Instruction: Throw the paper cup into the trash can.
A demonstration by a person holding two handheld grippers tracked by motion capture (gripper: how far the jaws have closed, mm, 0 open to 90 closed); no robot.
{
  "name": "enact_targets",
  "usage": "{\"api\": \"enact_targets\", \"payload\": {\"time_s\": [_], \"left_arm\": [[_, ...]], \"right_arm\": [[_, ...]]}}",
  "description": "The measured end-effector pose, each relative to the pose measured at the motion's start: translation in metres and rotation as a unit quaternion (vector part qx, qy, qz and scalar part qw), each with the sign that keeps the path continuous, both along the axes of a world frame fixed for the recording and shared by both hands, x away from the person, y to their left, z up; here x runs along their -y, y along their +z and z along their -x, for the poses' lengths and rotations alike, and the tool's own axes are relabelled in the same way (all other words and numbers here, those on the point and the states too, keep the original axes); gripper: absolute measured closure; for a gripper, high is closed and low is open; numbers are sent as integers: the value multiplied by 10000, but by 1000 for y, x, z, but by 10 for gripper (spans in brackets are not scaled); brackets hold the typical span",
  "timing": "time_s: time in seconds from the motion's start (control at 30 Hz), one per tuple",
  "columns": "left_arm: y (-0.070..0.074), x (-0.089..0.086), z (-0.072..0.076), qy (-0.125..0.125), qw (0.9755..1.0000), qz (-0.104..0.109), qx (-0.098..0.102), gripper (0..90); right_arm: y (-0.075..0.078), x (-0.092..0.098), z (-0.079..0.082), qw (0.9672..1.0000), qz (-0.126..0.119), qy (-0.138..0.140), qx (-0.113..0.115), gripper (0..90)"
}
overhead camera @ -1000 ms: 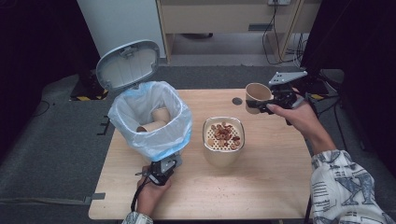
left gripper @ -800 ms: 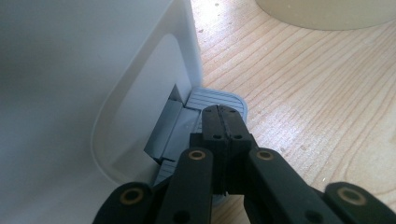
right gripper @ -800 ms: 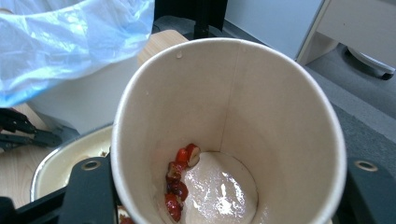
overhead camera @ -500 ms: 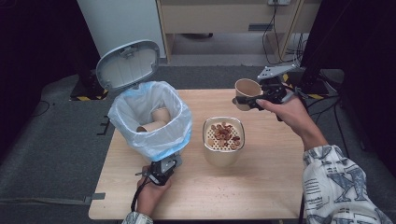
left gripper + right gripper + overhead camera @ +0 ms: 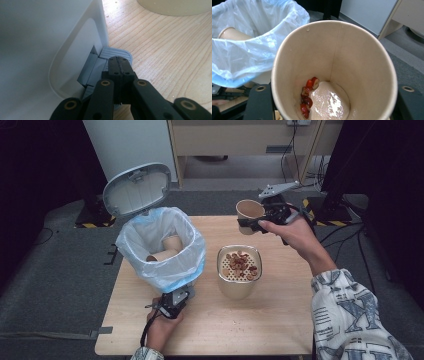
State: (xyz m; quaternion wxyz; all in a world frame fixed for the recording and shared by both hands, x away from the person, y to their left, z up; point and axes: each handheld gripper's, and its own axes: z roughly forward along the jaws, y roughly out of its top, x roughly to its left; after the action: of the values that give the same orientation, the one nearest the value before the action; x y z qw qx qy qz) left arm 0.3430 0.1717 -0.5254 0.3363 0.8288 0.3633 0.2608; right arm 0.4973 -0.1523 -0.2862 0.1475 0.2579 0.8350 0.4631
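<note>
Left gripper (image 5: 119, 65), jaws clenched, pins the grey bin pedal (image 5: 115, 52). Right gripper (image 5: 251, 221) grasps a tan paper cup (image 5: 249, 209), upper right of frame. I'd say strain scraps next, then bin it

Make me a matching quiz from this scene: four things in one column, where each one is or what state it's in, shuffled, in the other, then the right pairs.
Things:
1. paper cup
2. bin lid
3. left tongs
4. strainer bowl

Places or states:
A. shut, on the grey pedal
B. standing open
C. tilted, held in the right tongs
D. on the table, holding red bits

Pairs: 1-C, 2-B, 3-A, 4-D
</note>
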Motion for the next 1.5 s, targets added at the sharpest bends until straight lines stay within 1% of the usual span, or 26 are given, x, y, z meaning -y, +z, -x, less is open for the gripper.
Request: {"api": "enact_targets", "payload": {"time_s": [0.27,0.43,0.63,0.73,0.93,1.07,1.5], "left_arm": [[0,0,0,0,10000,7,2,892],[0,0,0,-4,10000,14,4,892],[0,0,0,-2,10000,16,4,892],[0,0,0,-4,10000,21,-3,892],[0,0,0,-8,10000,14,3,892],[0,0,0,-9,10000,15,0,892],[0,0,0,-9,10000,23,-3,892]], "right_arm": [[10,-22,-1,9999,-55,95,-66,343],[13,-33,-3,9998,-86,151,-82,343],[14,-43,-3,9994,-171,254,-131,343],[14,-48,-2,9994,-145,300,-132,343],[18,-57,-1,9990,-206,366,-152,342],[22,-64,0,9987,-294,393,-167,342],[29,-89,0,9977,-449,455,-219,340]]}}
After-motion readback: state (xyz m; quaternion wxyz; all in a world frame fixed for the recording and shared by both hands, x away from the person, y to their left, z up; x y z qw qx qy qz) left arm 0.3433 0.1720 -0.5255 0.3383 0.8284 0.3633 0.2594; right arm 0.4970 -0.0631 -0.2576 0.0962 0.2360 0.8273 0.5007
